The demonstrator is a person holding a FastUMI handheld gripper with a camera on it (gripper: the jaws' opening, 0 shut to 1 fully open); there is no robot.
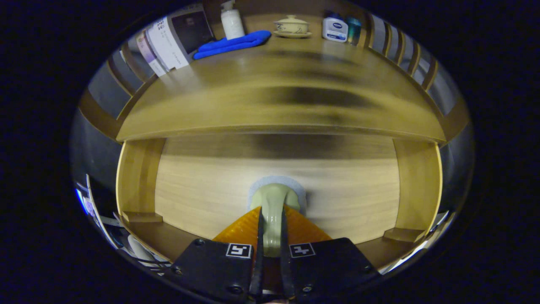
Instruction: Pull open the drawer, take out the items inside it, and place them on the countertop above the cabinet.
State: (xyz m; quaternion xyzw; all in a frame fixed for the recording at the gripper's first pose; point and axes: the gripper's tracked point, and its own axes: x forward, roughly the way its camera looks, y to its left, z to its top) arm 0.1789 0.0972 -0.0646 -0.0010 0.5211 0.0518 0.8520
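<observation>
Pale green and smooth, the drawer knob (273, 207) sits clamped between the two fingers of the hand-held gripper (270, 236), both fingers pressing on its stem just short of the rounded head. The knob is mounted on a light backing plate fixed to the drawer front (202, 185), a light wood panel set between the two side posts of the cabinet (137, 177). The drawer front appears flush or nearly flush with the frame; whether it has begun to slide out cannot be told, and its contents are hidden behind the panel. Above it runs the counter (253, 105), whose near part is bare. Along its far edge stand a white pump bottle (232, 21), a blue cloth (234, 43), a lidded ceramic bowl on a saucer (292, 26), a white jar with a blue label (335, 28) and a small teal container (354, 29), with upright printed papers (168, 40) at one end. Risks noted: the grip is on a narrow, glossy stem, so a pull angled off the drawer's axis could let the fingers slide over the head and lose the knob. A sideways or upward pull could bind the drawer in its runners. A sharp tug could rock the cabinet and upset the tall pump bottle or the bowl's lid. Motion blur across the wood suggests the view is moving, so a steady, straight draw is advised.
</observation>
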